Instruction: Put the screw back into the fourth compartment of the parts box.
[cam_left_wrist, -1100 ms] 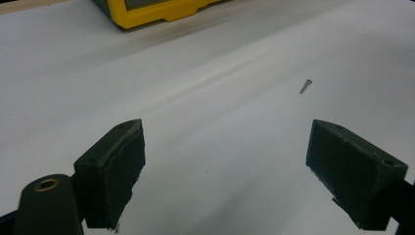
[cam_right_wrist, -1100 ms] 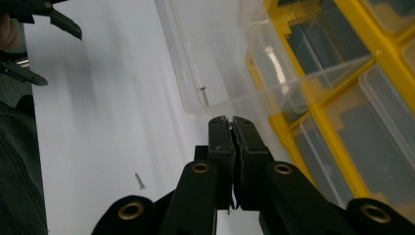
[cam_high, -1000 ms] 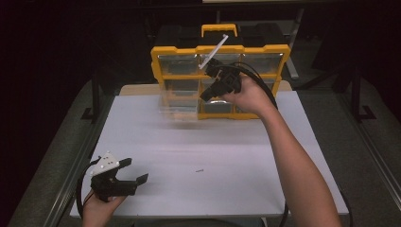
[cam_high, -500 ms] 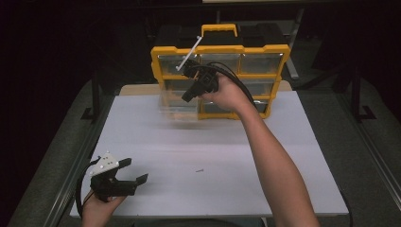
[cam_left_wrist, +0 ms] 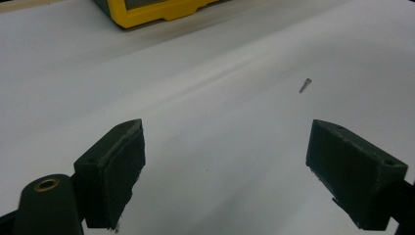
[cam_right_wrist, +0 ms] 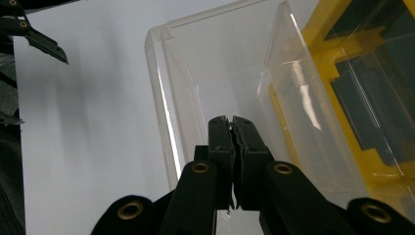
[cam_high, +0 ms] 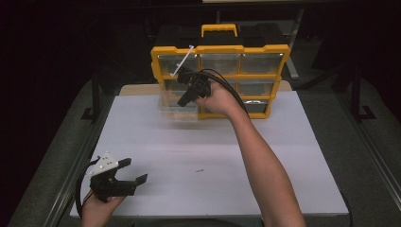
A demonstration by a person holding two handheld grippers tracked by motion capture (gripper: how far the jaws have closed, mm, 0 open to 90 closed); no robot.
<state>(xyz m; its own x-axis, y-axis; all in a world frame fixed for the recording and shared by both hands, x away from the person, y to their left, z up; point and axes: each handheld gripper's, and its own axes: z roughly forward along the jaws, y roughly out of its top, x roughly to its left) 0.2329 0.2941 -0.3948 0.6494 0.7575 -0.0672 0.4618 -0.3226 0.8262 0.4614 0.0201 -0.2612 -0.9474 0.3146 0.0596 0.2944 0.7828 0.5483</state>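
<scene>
At the near left corner of the white table (cam_high: 293,156), the left gripper (cam_high: 126,176) is held low and level just above the surface, its jaws spread wide with nothing between them. From the left gripper view the two pads (cam_left_wrist: 116,166) are seen well apart over bare white, which suggests that this hand is parked out of the way, ready but not engaged. Slightly to the right, near the middle of the table, a small screw (cam_high: 200,170) lies loose and alone; it is also seen beyond the open jaws at (cam_left_wrist: 306,85), untouched.

Farther right and toward the back, a clear plastic drawer (cam_high: 178,108) sits on the table, pulled out in front of the yellow organizer (cam_high: 279,80), touching or just beside its lower left compartment. The right gripper (cam_high: 184,99) is poised directly over this drawer, pointing down into it. Its jaws are pressed together, and in the right gripper view the tips (cam_right_wrist: 230,122) are seen meeting above the drawer's transparent floor (cam_right_wrist: 215,63). Whether something tiny is pinched between them cannot be told. The closed, downward pose is judged to suit either dropping a small part into the drawer or nudging the drawer itself. The organizer stands upright at the table's far edge, so its compartments face the person.
</scene>
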